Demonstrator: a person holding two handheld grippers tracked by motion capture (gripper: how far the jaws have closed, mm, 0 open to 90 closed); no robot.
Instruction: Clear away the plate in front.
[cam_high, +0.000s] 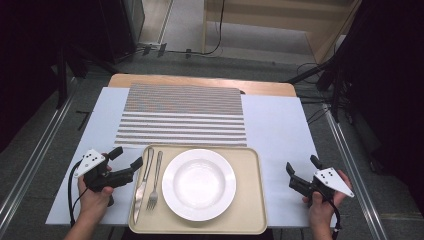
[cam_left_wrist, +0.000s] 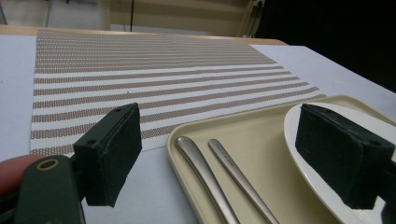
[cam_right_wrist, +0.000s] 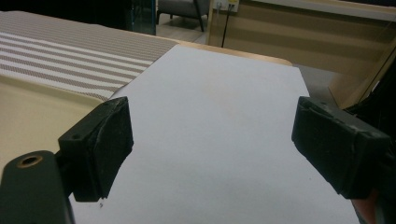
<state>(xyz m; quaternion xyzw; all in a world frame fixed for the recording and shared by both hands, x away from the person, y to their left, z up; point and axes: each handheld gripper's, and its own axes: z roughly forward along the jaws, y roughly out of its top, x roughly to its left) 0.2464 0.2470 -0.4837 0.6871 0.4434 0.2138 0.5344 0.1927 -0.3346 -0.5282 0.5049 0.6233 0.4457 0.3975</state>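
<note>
- Plainly, my left gripper (cam_high: 127, 158) stands wide open with nothing in it, just left of the tray (cam_high: 250, 210). Its jaws point toward the cutlery.
- Just right of those jaws lie the knife (cam_high: 142, 182) and then the fork (cam_high: 155, 184), side by side and nearly touching on the tray's left strip. If I close on one, I judge the pad may catch the other too, or skid on the smooth metal.
- Further right sits the plate (cam_high: 199, 184), its rim close to the fork. In the left gripper view my far jaw overlaps that rim, so a careless reach could knock the plate.
- Beyond both grippers lies the striped placemat (cam_high: 185, 115). Its near edge seems to touch or slip under the tray; dragging the tray could ruck it.
- My right gripper (cam_high: 302, 169) is spread wide and empty too, well right of the tray over the bare table (cam_high: 280, 125).
- Count: one knife, one fork, one plate, one tray, one placemat, two grippers.
</note>
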